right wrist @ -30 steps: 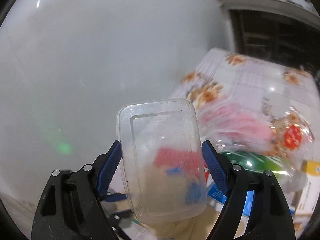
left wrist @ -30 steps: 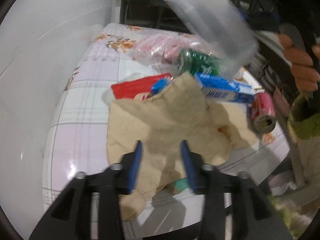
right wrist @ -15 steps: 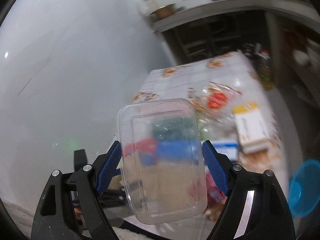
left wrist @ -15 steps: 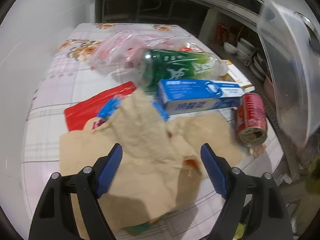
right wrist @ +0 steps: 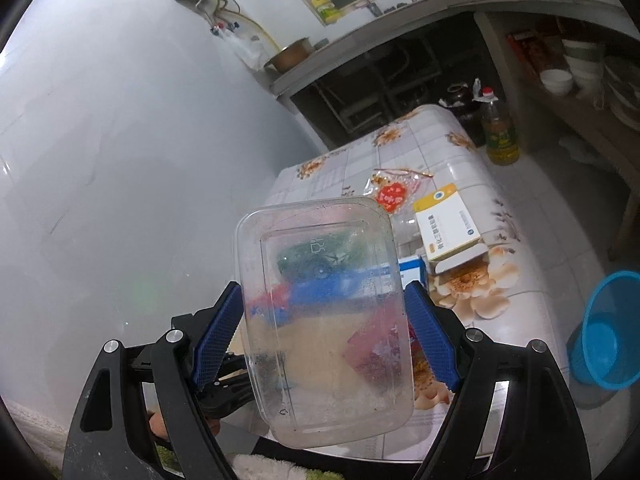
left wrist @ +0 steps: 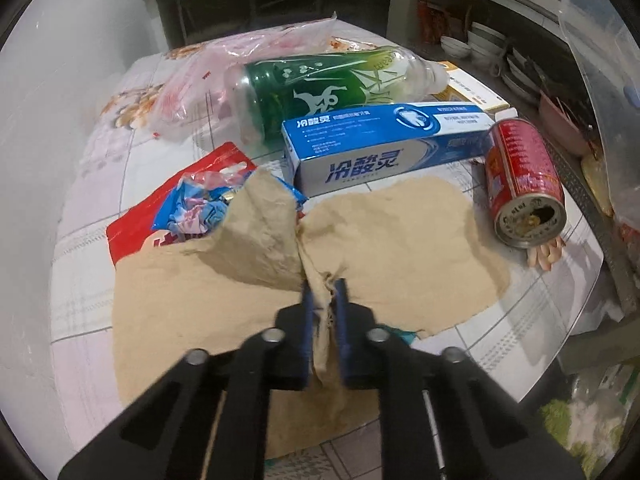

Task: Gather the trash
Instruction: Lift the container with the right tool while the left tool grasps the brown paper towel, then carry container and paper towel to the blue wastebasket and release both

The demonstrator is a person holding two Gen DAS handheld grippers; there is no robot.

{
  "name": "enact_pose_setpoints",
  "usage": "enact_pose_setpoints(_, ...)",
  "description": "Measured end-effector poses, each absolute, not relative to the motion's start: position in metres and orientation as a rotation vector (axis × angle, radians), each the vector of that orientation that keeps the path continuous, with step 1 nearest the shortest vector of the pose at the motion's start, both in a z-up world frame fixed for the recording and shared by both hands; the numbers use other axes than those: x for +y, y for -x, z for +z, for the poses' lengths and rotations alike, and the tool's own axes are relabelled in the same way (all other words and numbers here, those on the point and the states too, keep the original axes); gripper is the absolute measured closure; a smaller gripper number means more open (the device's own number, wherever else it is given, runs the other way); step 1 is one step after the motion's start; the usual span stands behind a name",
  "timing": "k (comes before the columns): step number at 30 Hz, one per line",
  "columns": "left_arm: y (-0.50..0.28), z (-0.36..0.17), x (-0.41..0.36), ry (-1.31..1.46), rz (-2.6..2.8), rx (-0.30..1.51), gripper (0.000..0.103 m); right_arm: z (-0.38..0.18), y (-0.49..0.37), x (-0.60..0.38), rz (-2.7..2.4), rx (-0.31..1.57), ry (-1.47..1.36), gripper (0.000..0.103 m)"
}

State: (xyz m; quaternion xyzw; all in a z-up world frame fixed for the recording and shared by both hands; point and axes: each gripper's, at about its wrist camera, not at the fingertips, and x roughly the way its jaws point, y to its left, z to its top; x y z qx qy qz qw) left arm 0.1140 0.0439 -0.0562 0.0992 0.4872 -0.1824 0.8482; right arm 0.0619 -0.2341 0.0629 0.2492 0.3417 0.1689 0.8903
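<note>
- Left wrist view: the left tool (left wrist: 324, 294) is pinched on a raised fold of the brown paper (left wrist: 384, 240), which lies spread over the near part of the counter (left wrist: 80, 264).
- The paper looks light, limp and easily torn, so a bunched ridge like this one is probably the safest place to grip; its long side runs left to right.
- Behind it lie a toothpaste box (left wrist: 384, 140), long axis left to right, a green bottle (left wrist: 320, 84) with its neck pointing right, and a red can (left wrist: 524, 180) with its end toward the camera.
- Right wrist view: the right tool (right wrist: 324, 340) clamps a clear plastic container (right wrist: 324, 312) across its short sides, held above the counter.
- The container seems light, thin-walled and springy; its long axis points up and away, its base facing the camera.
- A blue bin (right wrist: 604, 328) stands on the floor beside the counter, likely the drop point.
</note>
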Motion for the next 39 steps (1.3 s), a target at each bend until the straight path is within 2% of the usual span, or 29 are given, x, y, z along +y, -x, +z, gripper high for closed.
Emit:
enact_pose_setpoints(5, -0.105, -0.031, 0.058, -0.164, -0.368, 0.969, 0.102, 0.060, -0.058, -0.243, 0.359, 0.695, -0.540, 0.026)
enact_pose_setpoints(15, -0.089, 0.089, 0.104, 0.029, -0.391, 0.700, 0.102, 0.063, -0.047, -0.259, 0.366, 0.648, -0.581, 0.026)
enact_pose_setpoints(21, -0.096, 0.151, 0.083, 0.095, -0.537, 0.603, 0.102, 0.065, -0.029, -0.287, 0.326, 0.588, -0.632, 0.026)
enact_pose_setpoints(25, -0.108, 0.176, 0.032, 0.077, -0.666, 0.593, 0.102, 0.061, -0.008, -0.320, 0.257, 0.548, -0.680, 0.026)
enact_pose_setpoints(31, -0.130, 0.188, -0.107, -0.007, -0.941, 0.626, 0.102, 0.040, 0.046, -0.394, 0.045, 0.487, -0.807, 0.026)
enact_pose_setpoints(35, -0.139, 0.165, -0.204, -0.025, -1.101, 0.739, 0.102, 0.009, 0.086, -0.440, -0.087, 0.451, -0.954, 0.026)
enact_pose_setpoints(39, -0.147, 0.113, -0.309, -0.064, -1.185, 0.943, 0.102, -0.040, 0.123, -0.487, -0.192, 0.421, -1.151, 0.026)
